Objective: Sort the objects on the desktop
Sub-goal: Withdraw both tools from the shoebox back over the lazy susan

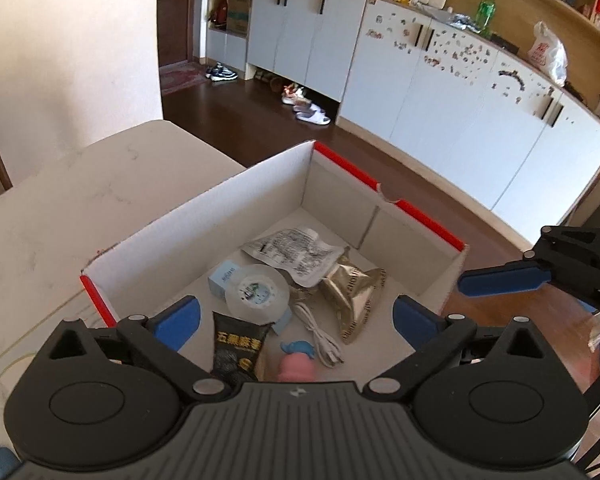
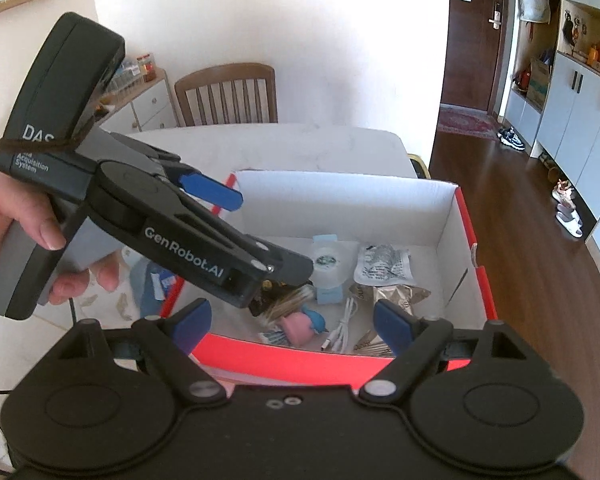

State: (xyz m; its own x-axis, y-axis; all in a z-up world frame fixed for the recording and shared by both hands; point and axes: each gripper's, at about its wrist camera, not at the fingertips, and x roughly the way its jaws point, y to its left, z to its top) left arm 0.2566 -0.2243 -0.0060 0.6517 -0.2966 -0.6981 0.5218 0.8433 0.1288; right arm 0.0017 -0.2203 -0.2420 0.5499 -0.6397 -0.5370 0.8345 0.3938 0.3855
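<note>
A white cardboard box with a red rim (image 1: 348, 168) stands on the white table (image 1: 60, 208). Inside lie a silver printed sachet (image 1: 296, 252), a gold packet (image 1: 352, 296), a roll of clear tape (image 1: 256, 292), a black packet (image 1: 238, 344), a white cable (image 1: 320, 336) and a pink toy (image 1: 296, 364). My left gripper (image 1: 296, 320) hangs open over the box's near end, nothing between its fingers. From the right wrist view, a hand (image 2: 4, 216) holds the left gripper (image 2: 268, 236) tilted down into the box (image 2: 472, 240). My right gripper (image 2: 294, 324) is open and empty, above the box's near red wall.
A wooden chair (image 2: 228, 92) stands at the table's far side. White cabinets (image 1: 460, 92) line the wall across a dark wood floor, with shoes (image 1: 308, 108) beneath them. A blue item (image 2: 152, 284) lies on the table just outside the box's left wall.
</note>
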